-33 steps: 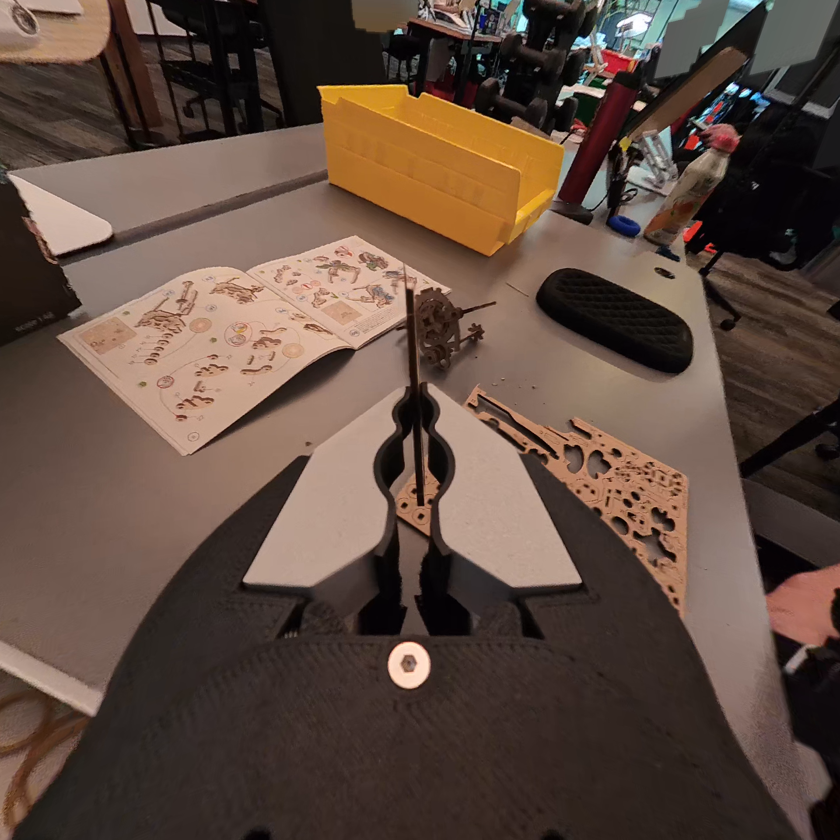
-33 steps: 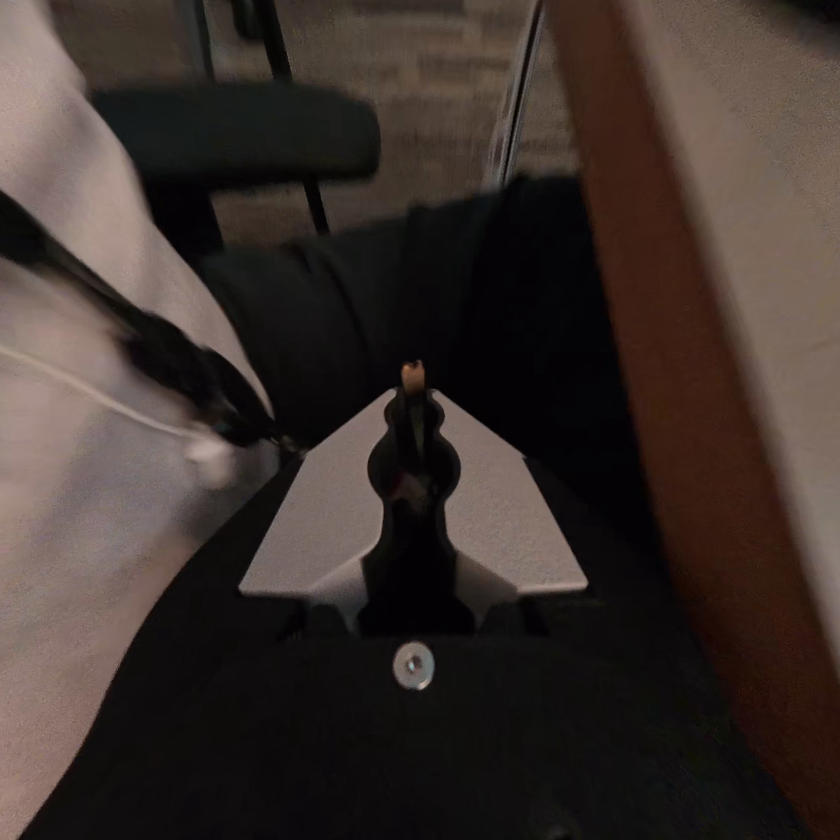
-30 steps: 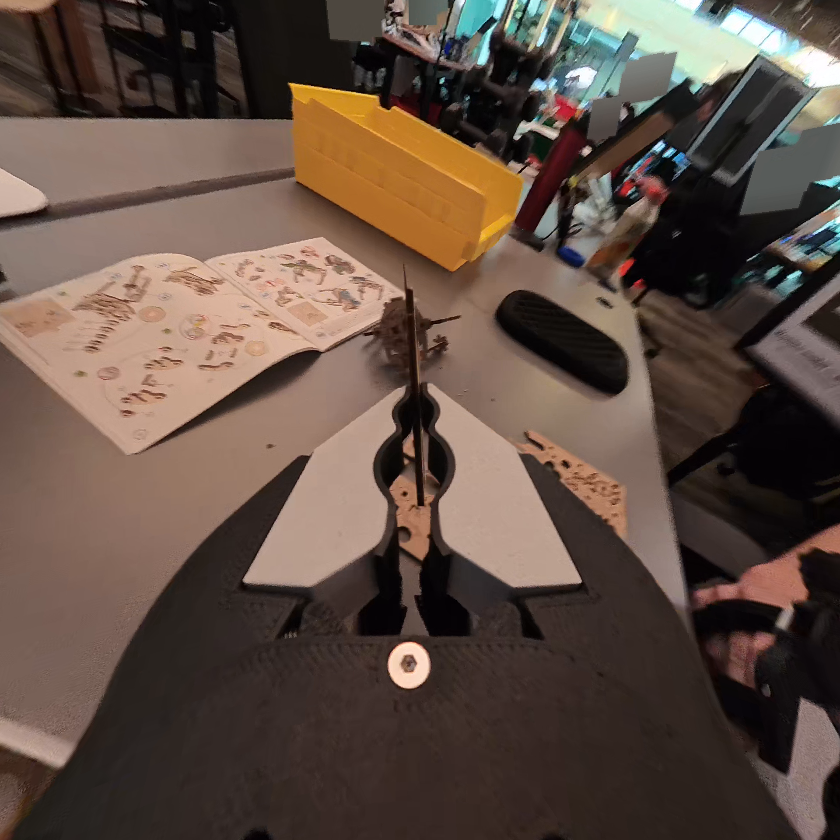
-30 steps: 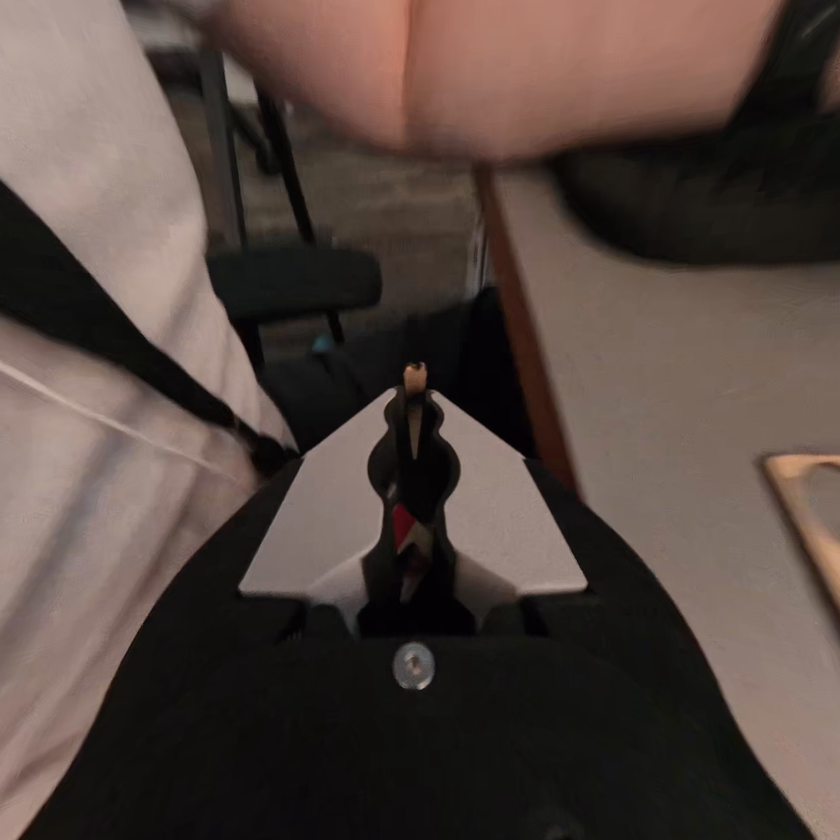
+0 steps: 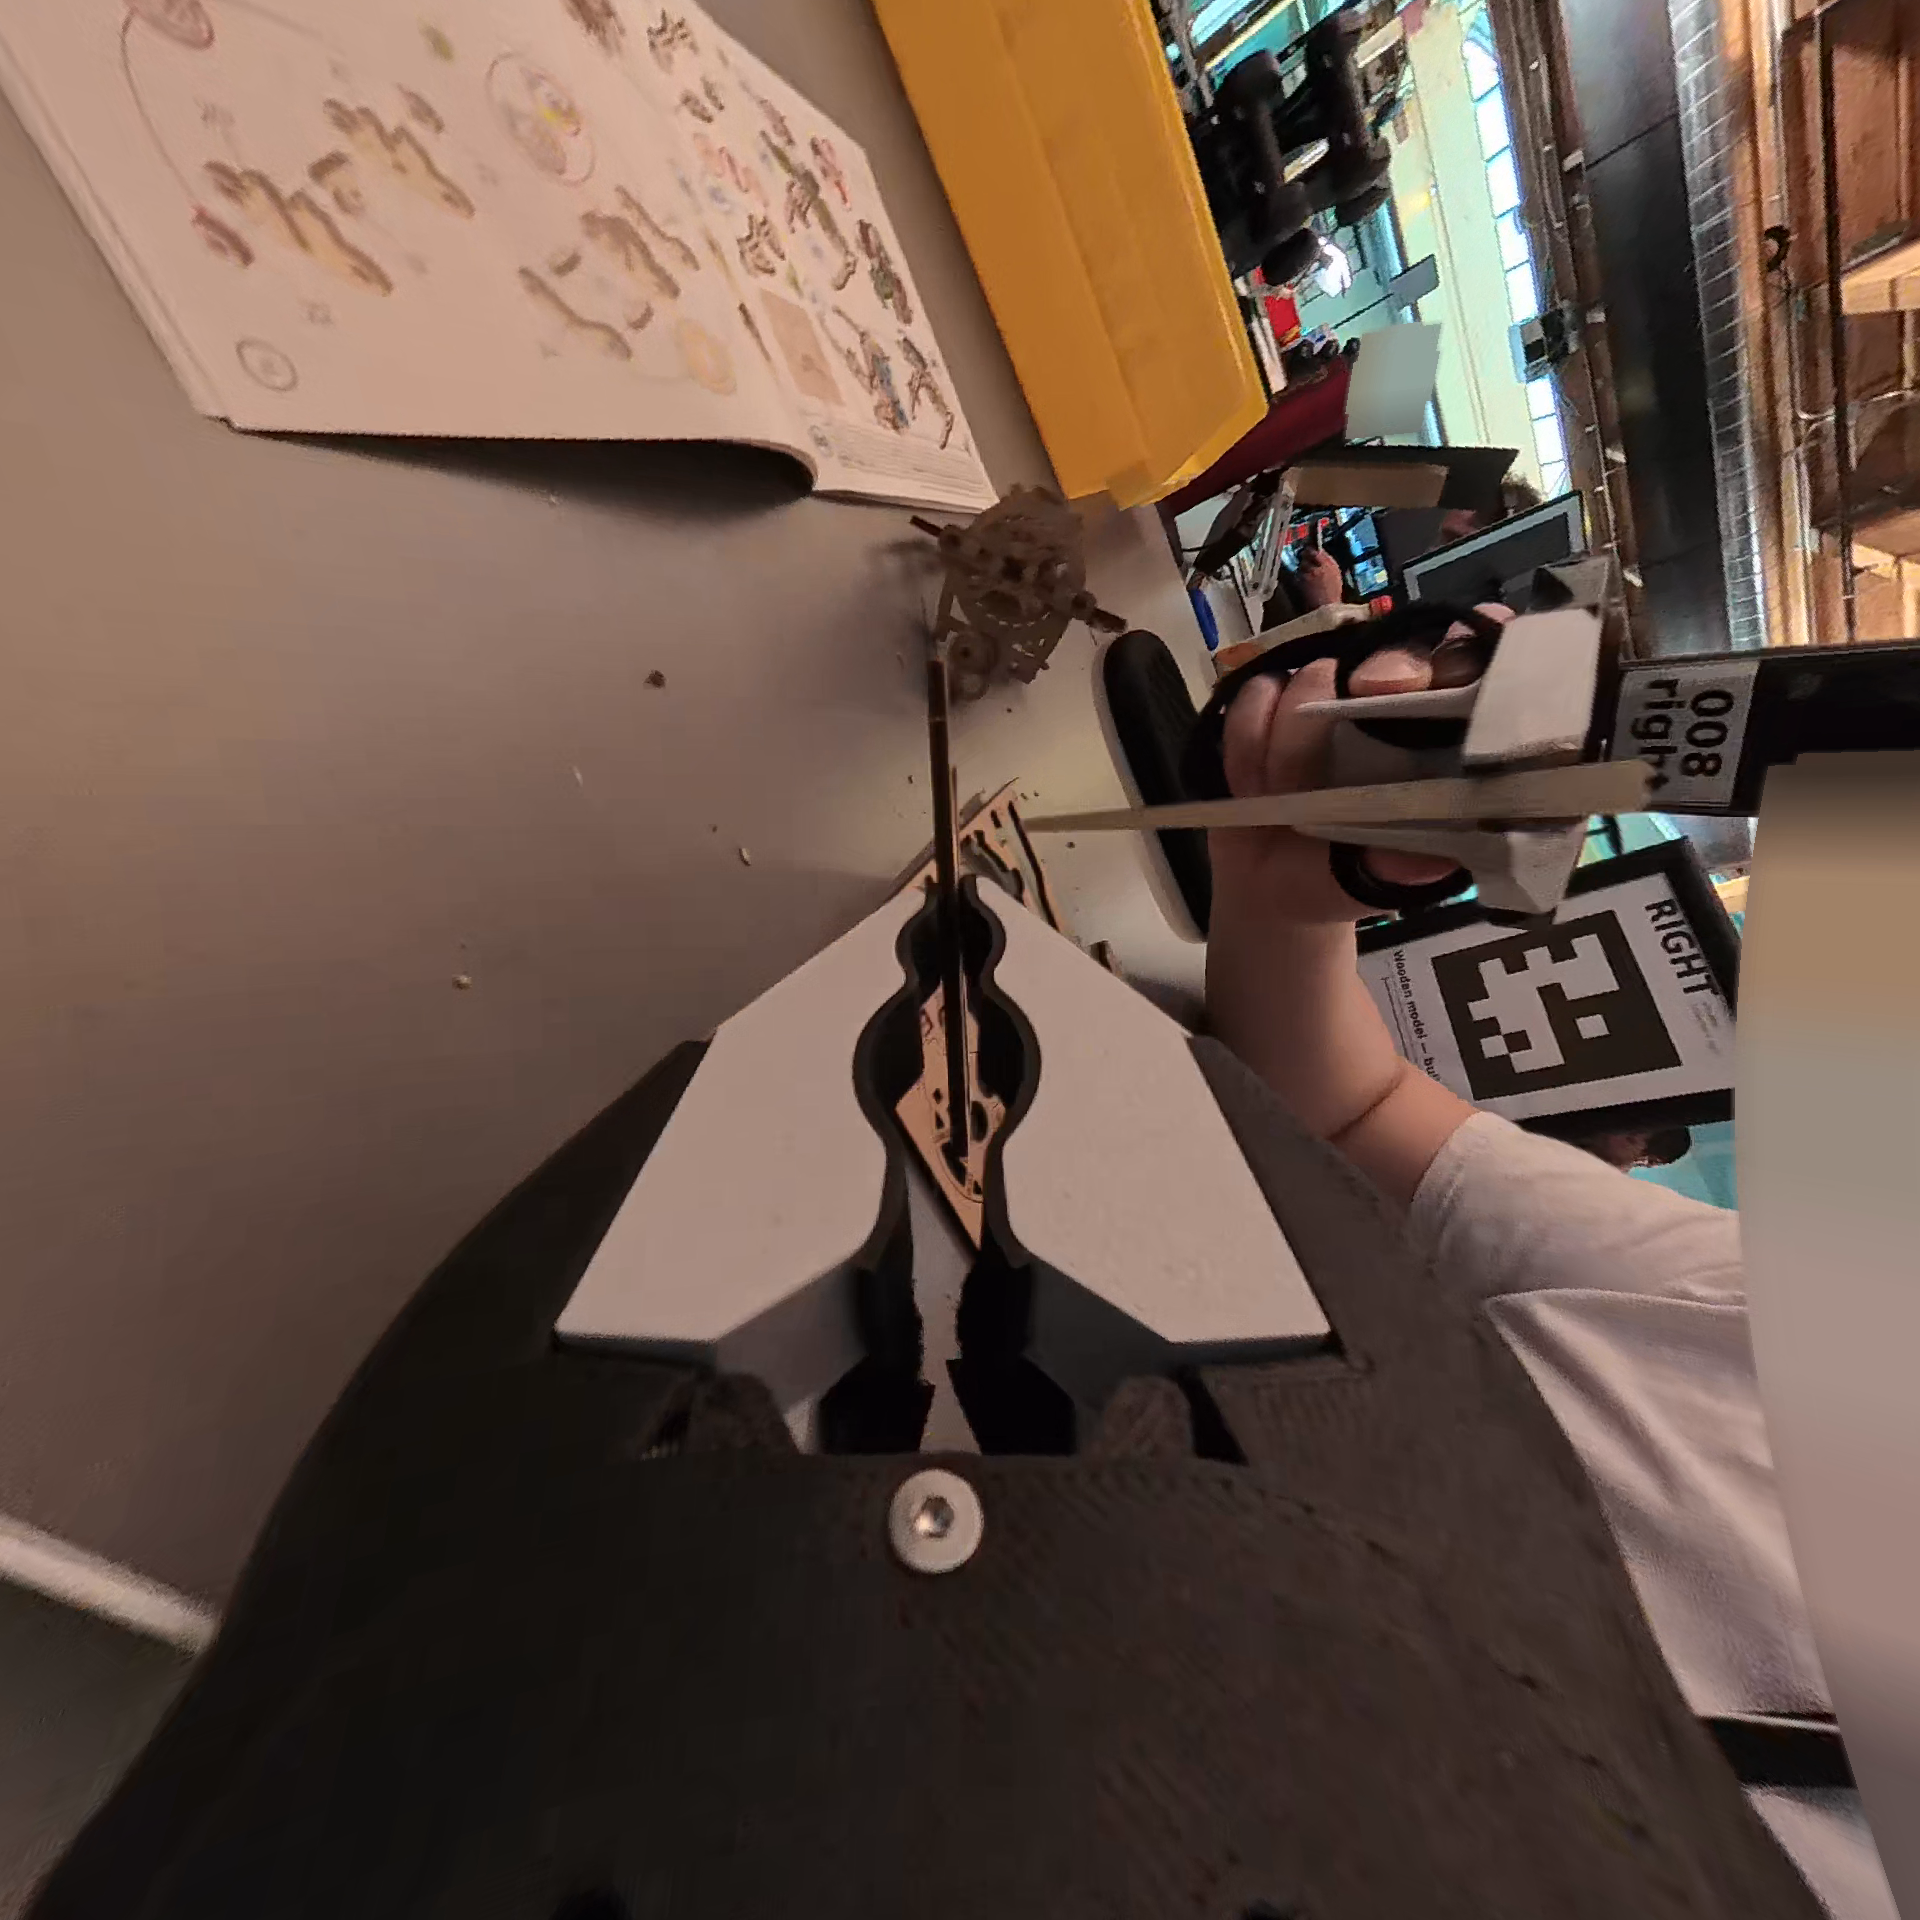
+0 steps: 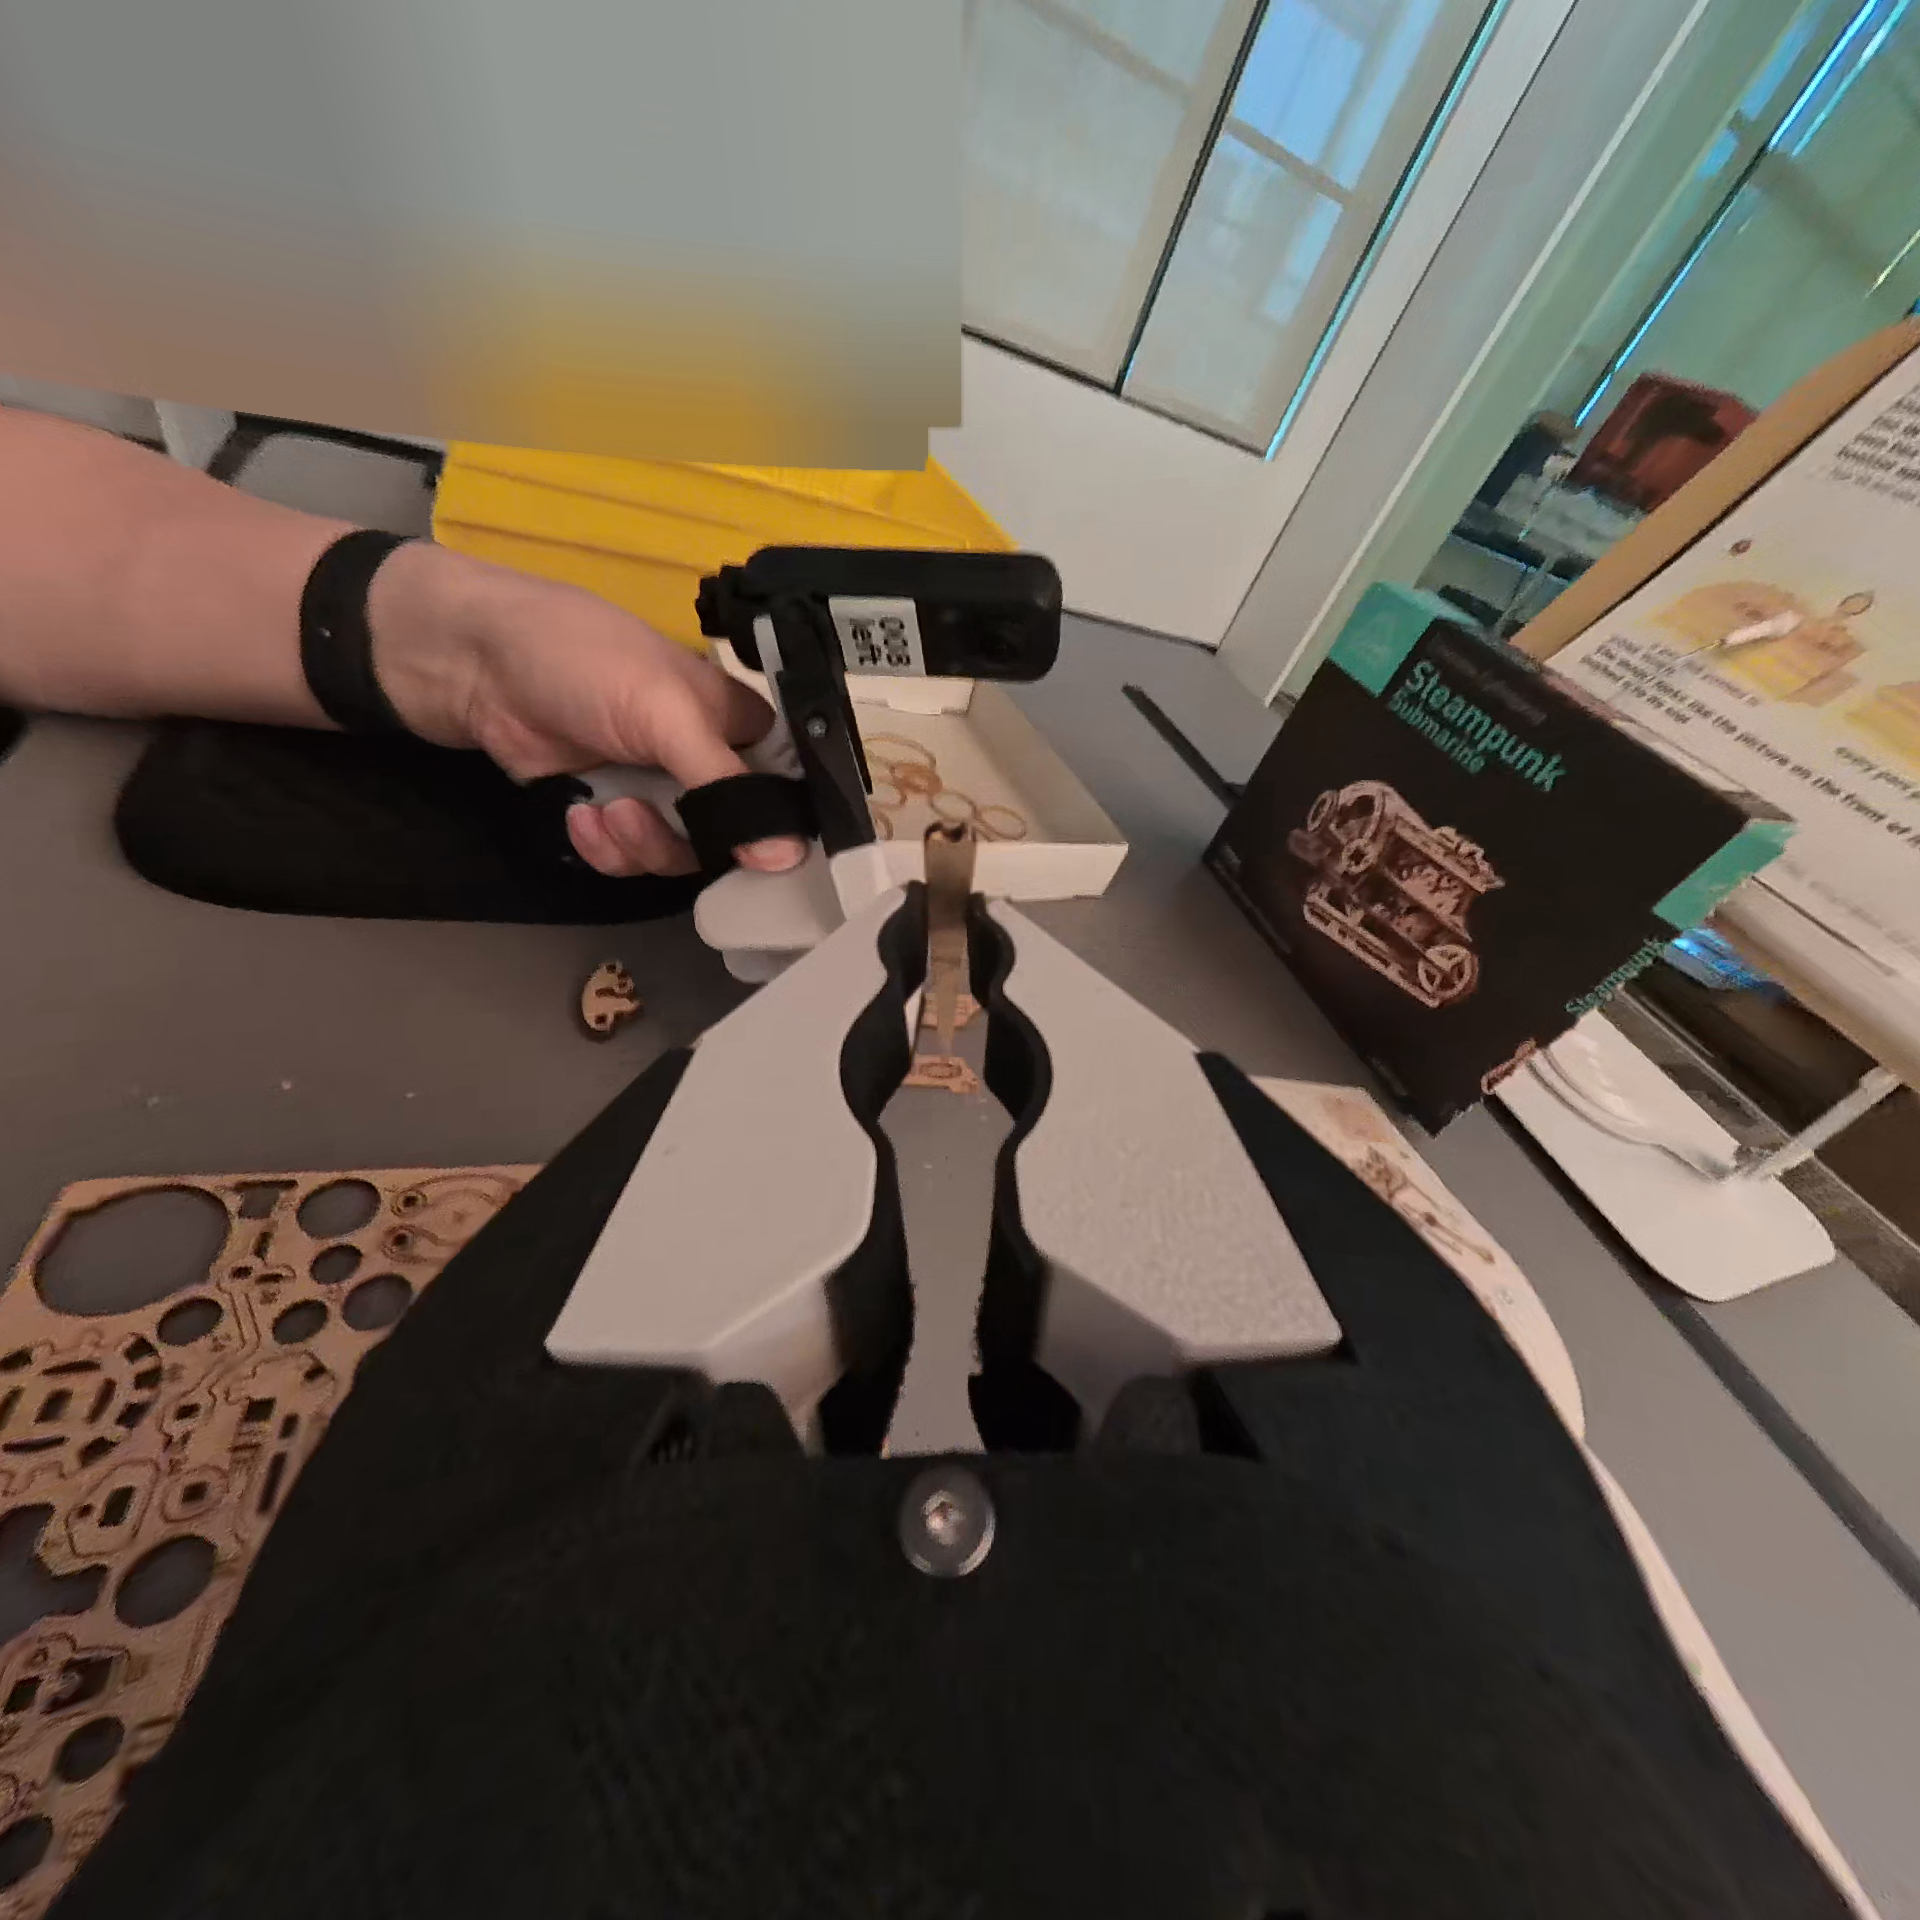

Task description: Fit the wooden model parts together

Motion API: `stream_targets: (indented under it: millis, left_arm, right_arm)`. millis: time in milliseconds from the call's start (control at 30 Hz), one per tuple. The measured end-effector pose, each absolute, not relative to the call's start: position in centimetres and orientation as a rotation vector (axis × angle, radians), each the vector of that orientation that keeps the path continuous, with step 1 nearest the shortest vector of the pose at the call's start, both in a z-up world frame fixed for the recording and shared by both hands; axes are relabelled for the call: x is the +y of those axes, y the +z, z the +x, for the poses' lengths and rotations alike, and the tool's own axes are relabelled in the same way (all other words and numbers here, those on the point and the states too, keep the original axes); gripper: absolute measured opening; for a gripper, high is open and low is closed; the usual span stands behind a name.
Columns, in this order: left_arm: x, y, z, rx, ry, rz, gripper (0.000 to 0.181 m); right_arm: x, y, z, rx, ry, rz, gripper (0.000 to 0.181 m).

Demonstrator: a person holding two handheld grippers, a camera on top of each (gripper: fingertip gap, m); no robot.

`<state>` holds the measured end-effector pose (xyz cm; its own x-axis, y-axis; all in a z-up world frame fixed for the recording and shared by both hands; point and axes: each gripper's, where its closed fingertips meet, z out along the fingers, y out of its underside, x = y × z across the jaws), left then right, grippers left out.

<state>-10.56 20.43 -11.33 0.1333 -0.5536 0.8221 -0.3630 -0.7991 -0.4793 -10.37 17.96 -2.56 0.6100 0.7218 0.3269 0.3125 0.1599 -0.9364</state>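
Yellow bin (image 5: 1091, 239) beyond booklet (image 5: 499, 239), gear assembly (image 5: 1003, 603).

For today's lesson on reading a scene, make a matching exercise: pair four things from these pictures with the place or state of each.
Things:
1. left gripper
2. yellow bin
3. gear assembly
4. punched-out wooden sheet

Places or states:
A. lies flat on the table, full of empty cut-outs
B. shut on a thin dark flat part seen edge-on
C. stands on the table just past the open instruction booklet
D. sits at the far side of the table, beyond the booklet

Pairs: 1-B, 2-D, 3-C, 4-A
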Motion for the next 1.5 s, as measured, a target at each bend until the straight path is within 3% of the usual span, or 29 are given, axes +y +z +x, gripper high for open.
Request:
stream_targets:
  millis: [1500]
  left_arm:
    - [19.4,-14.4,-10.9,1.042,-1.585,-2.398,0.0]
  right_arm:
    - [18.2,-6.2,-10.9,-0.957,0.422,-1.499,0.005]
